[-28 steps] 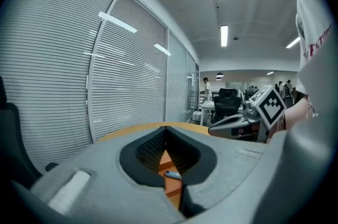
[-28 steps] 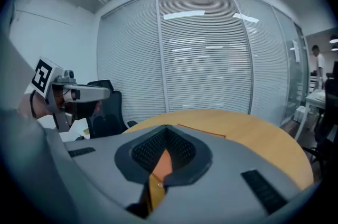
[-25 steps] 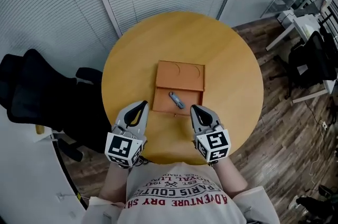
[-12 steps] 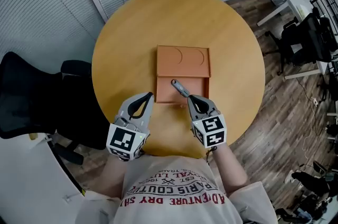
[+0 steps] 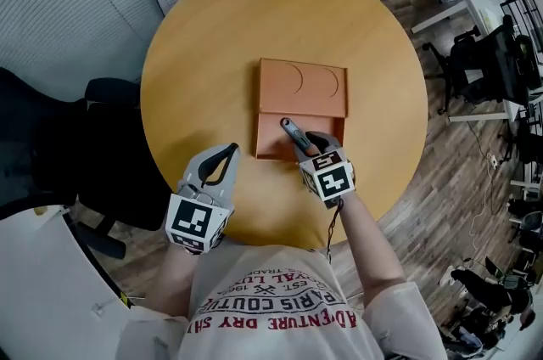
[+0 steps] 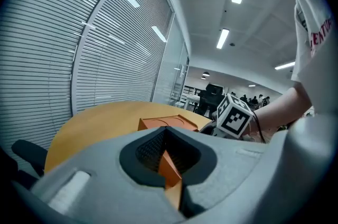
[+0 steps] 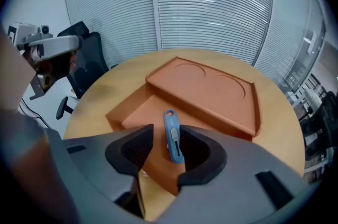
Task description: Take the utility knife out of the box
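The right gripper [image 5: 307,142], jaws just opening, straddles the slim blue knife [image 5: 293,132] without gripping it; the knife lies in the flat orange box's [image 5: 303,87] open tray. The left gripper [image 5: 229,150], clenched and empty, hovers near the box over the round, smooth wooden table [image 5: 212,36].

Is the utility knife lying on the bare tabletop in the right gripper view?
No, the blue utility knife lies inside the open compartment of the orange box.

Head cam top-down, gripper cams close, share box [image 5: 302,91]
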`<state>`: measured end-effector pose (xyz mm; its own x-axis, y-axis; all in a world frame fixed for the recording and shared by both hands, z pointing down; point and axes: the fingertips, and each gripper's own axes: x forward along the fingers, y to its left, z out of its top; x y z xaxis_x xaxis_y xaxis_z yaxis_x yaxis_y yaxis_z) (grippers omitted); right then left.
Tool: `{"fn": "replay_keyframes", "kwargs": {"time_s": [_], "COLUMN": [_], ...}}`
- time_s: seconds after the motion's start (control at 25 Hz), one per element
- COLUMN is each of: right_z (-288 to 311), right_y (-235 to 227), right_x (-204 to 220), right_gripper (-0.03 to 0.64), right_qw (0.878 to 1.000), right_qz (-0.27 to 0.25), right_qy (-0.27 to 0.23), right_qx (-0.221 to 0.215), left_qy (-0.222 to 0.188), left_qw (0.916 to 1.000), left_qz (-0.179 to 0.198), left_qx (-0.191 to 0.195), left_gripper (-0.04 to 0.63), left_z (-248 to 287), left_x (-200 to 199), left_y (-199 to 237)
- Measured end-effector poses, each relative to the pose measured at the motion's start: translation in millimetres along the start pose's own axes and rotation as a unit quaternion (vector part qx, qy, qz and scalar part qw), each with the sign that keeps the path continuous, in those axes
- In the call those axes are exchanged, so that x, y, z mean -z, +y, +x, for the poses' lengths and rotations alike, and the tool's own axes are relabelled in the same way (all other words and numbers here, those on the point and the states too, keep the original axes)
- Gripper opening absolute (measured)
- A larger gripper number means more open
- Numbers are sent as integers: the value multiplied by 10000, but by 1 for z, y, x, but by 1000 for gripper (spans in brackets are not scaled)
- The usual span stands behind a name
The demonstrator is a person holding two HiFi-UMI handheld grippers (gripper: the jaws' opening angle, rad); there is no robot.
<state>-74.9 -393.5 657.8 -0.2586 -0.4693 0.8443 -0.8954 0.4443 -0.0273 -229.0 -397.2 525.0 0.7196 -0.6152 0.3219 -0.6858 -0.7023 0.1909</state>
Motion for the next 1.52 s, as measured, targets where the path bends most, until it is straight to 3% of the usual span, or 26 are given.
{"fn": "replay_keyframes", "kwargs": {"time_s": [0.52, 0.76, 1.0, 1.16, 1.52], "right_z": [55, 59, 58, 47, -24], "right_y": [-13, -9, -6, -2, 15], "right_x": [16, 19, 20, 12, -19], "right_gripper": [169, 140, 135, 135, 133], "right_qw": [9927, 9908, 9920, 9927, 9969], "right_qz": [-594, -499, -447, -678, -755], "right_qy": [1054, 1253, 1170, 990, 17], "right_qx": [-8, -65, -140, -79, -202], "left_qy": [170, 233, 236, 212, 22], "left_qw": [9991, 9985, 9985, 9983, 9986], "left_qz": [-229, -260, -201, -158, 13], "left_qx": [-328, -421, -441, -513, -526], "left_gripper": [-5, -5, -6, -5, -5], "left_z": [-9, -16, -22, -31, -42], "left_x": [22, 26, 26, 25, 5], "left_y": [18, 21, 13, 12, -19]}}
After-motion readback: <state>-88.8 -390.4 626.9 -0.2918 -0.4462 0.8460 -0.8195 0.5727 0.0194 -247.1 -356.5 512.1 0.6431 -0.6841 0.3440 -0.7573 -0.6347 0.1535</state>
